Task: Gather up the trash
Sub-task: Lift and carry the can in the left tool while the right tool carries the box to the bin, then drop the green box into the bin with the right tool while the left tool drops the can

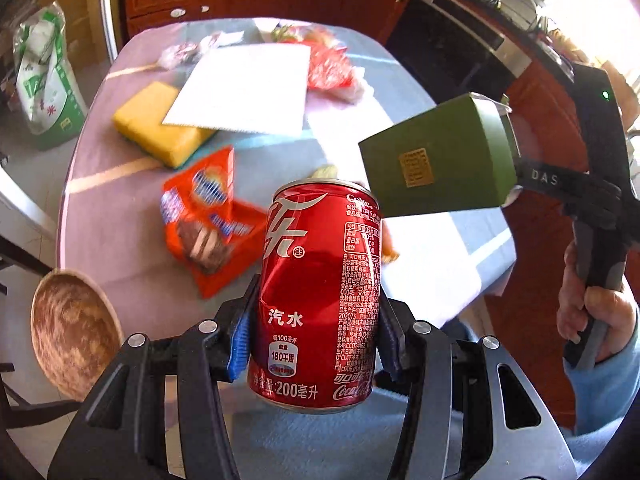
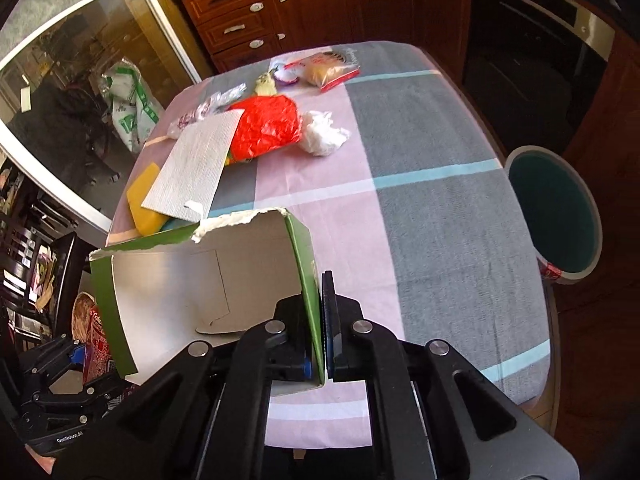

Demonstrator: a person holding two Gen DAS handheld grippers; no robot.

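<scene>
Red can [image 1: 316, 300], green box [image 1: 436, 160] (white inside), checked pink-grey tablecloth [image 2: 420, 184]

Glossy metal can [image 1: 316, 300]; matt cardboard box [image 2: 208, 280]; woven tablecloth [image 2: 440, 220].

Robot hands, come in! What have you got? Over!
Left hand-held gripper shut on red cola can. Right hand-held gripper pinching green box wall. Wrappers left on table. Bin beside table, unobstructed.
</scene>
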